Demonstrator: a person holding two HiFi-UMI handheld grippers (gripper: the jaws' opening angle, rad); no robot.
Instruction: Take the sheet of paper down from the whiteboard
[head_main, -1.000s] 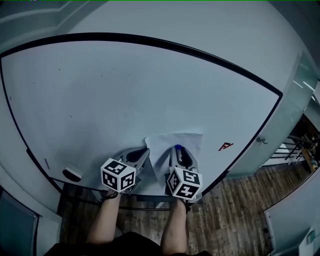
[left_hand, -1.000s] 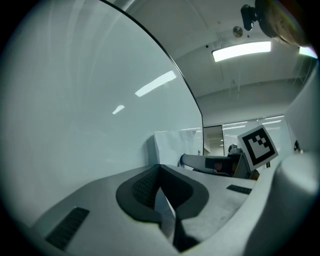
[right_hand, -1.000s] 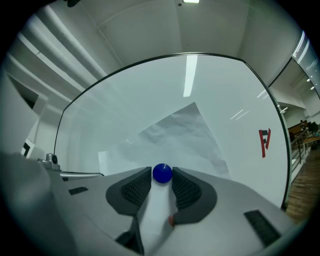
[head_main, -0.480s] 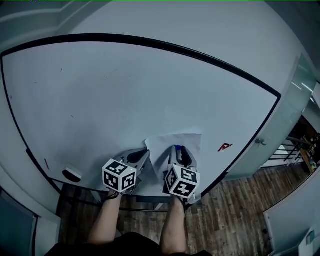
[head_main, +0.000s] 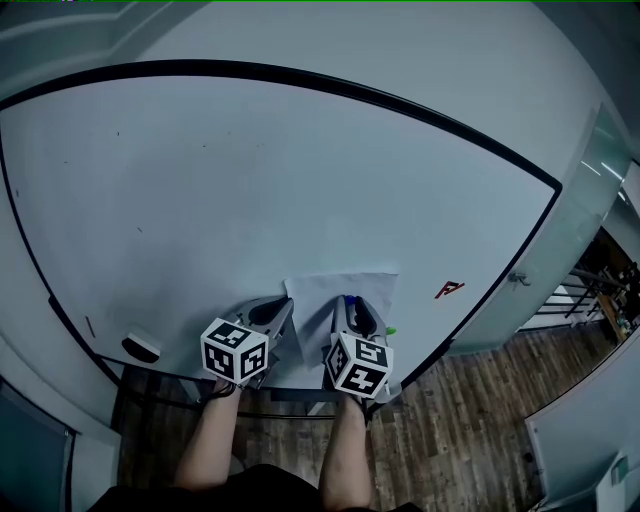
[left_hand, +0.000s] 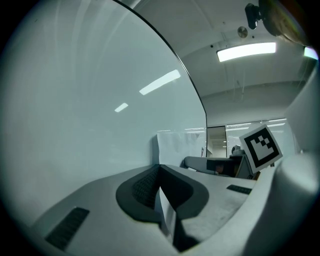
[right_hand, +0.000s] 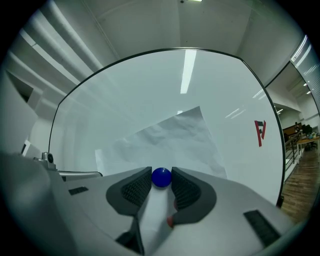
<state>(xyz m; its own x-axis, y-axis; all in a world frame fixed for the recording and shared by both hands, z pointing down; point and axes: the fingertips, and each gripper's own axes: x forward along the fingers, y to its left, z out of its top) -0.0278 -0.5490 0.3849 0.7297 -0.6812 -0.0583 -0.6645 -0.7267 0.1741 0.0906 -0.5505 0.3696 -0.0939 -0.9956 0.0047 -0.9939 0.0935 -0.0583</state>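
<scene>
Your right gripper (right_hand: 161, 171) has its pads closed on the round blue magnet (right_hand: 161, 178), one pad on each side and both touching it. The grip is as wide as a second ago. Your left gripper (left_hand: 159, 175) is pinched together on the left edge of the sheet of paper (right_hand: 170, 135), with the thin white edge running between the pads. Both grippers point level at the whiteboard (head_main: 250, 180), low on it and close together.

The change over the last second is small. The sheet's top edge sits slightly further left of the red mark (head_main: 450, 290) than before, and both grippers have drifted left with it. One new thing is a small green spot (head_main: 388, 331) just right of the right gripper (can't tell what it is, maybe another magnet).

The sheet lies tilted against the board, not yet down. My read is that the magnet is gripped, but I can't tell whether it has left the board. Once it's off, your left pinch should carry the sheet away.
</scene>
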